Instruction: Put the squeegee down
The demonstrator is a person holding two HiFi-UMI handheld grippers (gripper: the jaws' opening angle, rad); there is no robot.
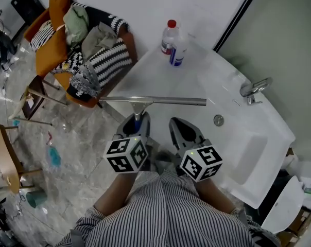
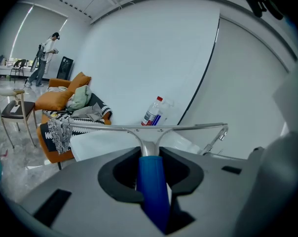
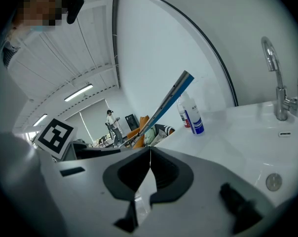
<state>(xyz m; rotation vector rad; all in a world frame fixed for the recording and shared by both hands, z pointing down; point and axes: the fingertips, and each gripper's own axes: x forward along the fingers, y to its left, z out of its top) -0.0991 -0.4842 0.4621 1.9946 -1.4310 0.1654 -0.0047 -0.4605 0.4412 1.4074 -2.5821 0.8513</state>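
Observation:
The squeegee (image 1: 153,101) has a long metal blade and a blue handle (image 2: 151,181). My left gripper (image 1: 137,118) is shut on that handle, with the pads pressing both its sides. The blade lies level, crosswise in front of the jaws, above the near edge of the white counter (image 1: 160,81). In the left gripper view the blade (image 2: 149,128) spans the picture ahead of the left gripper (image 2: 150,172). My right gripper (image 1: 180,125) hangs beside the left one, shut, with nothing between its tips. From the right gripper (image 3: 149,167) the squeegee's blade (image 3: 166,102) shows slanting at upper left.
Two plastic bottles (image 1: 169,36) (image 1: 178,49) stand at the counter's far end. A faucet (image 1: 254,89), a drain plug (image 1: 218,120) and the sink basin (image 1: 248,153) lie to the right. An orange chair piled with clothes (image 1: 78,45) stands left of the counter.

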